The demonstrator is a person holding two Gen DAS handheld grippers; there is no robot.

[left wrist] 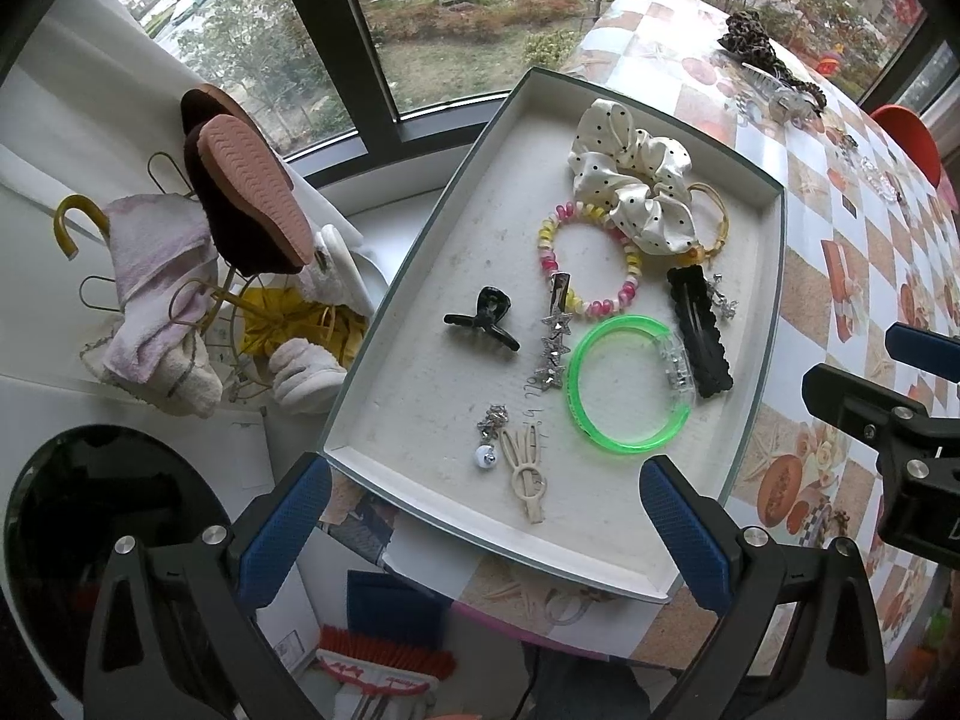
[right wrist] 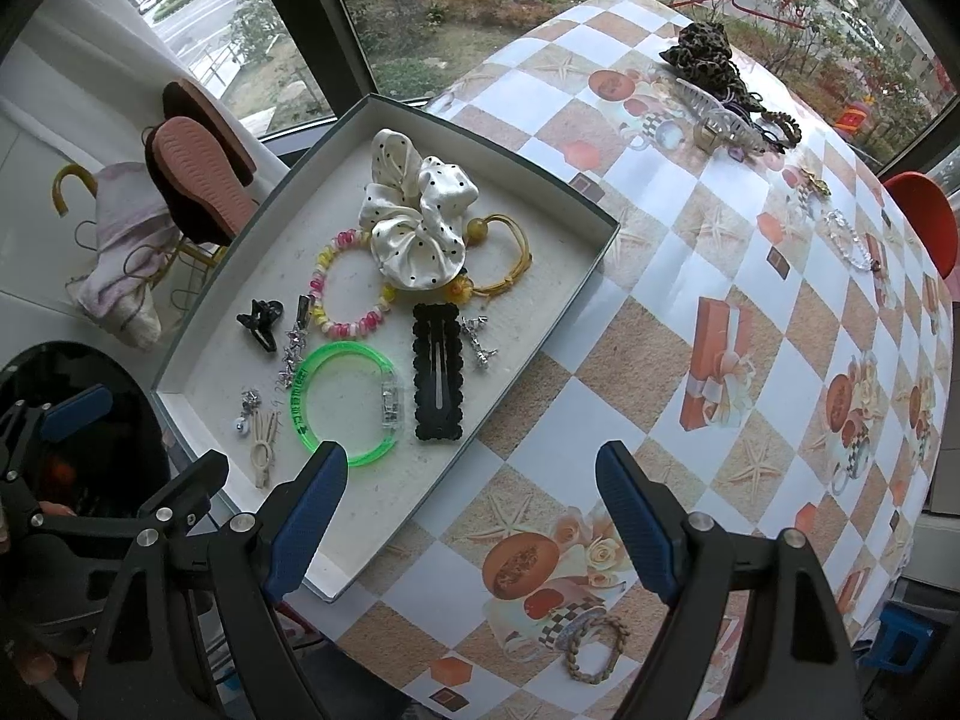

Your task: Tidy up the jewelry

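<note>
A shallow white tray (left wrist: 420, 276) (right wrist: 198, 324) holds a polka-dot scrunchie (left wrist: 630, 180) (right wrist: 414, 222), a pink-yellow bead bracelet (left wrist: 591, 264) (right wrist: 348, 288), a green bangle (left wrist: 624, 384) (right wrist: 342, 396), a black snap clip (left wrist: 699, 330) (right wrist: 438, 378), a black claw clip (left wrist: 486, 318) and small hair clips. Loose on the table lie a leopard scrunchie (right wrist: 708, 54), a clear claw clip (right wrist: 720, 120), a crystal bracelet (right wrist: 852, 240) and a wooden bead bracelet (right wrist: 594, 648). My left gripper (left wrist: 486, 522) is open and empty over the tray's near edge. My right gripper (right wrist: 474, 516) is open and empty over the table beside the tray.
The tray hangs over the left edge of the table with its checkered cloth (right wrist: 660, 324). Left of it stand a window, a wire rack with slippers (left wrist: 246, 204) and towels. A red chair (right wrist: 924, 222) is at the far right.
</note>
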